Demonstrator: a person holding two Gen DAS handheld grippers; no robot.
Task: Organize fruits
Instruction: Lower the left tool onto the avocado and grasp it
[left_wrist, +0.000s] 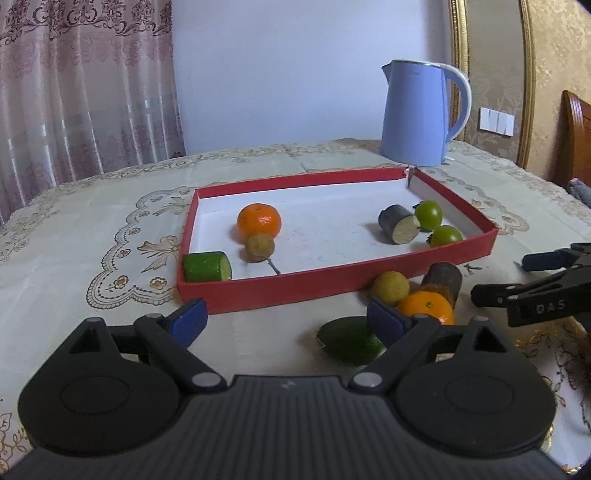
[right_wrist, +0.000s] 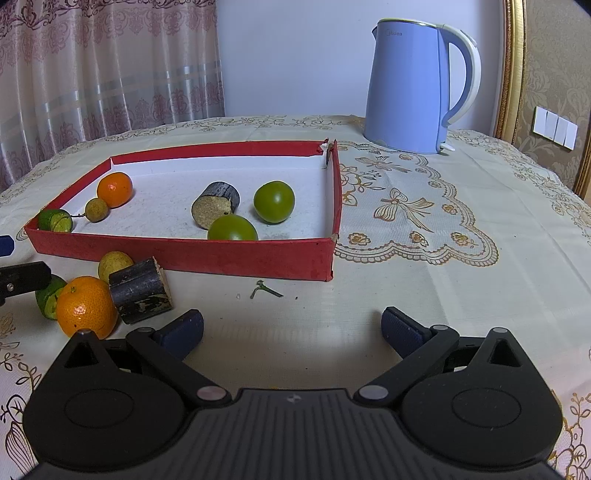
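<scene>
Left wrist view. Left gripper (left_wrist: 286, 320) low over the tablecloth (left_wrist: 74, 236), level, aimed at the near wall of the red tray (left_wrist: 280, 286). Fingers wide apart, nothing between them. Right-hand blue pad (left_wrist: 388, 319) sits just in front of a green cucumber piece (left_wrist: 347, 345) lying on the cloth. Just beyond it, outside the tray: an orange (left_wrist: 428, 306), a yellow longan (left_wrist: 389, 288) and a dark sugarcane stub (left_wrist: 445, 278), bunched close together. Inside the tray: orange (left_wrist: 258, 219) with a brown longan (left_wrist: 259, 247) touching its front, a cut cucumber piece (left_wrist: 206, 266) in the near left corner, a dark sugarcane section (left_wrist: 399, 223) and two green round fruits (left_wrist: 428, 215) (left_wrist: 446, 236) at the right end. Right gripper (left_wrist: 532, 280) enters from the right edge, seen side-on; cannot tell its spread from here. Blue kettle (left_wrist: 417, 114) behind the tray.

Right wrist view. Right gripper (right_wrist: 291, 328) level, hovering low over bare cloth in front of the tray's near right corner (right_wrist: 325, 258). Fingers spread wide, empty. A small green stem scrap (right_wrist: 264, 288) lies on the cloth ahead. Loose pile sits to the left: orange (right_wrist: 85, 306), sugarcane stub (right_wrist: 140, 290), longan (right_wrist: 112, 263), cucumber (right_wrist: 48, 297) partly hidden.
</scene>
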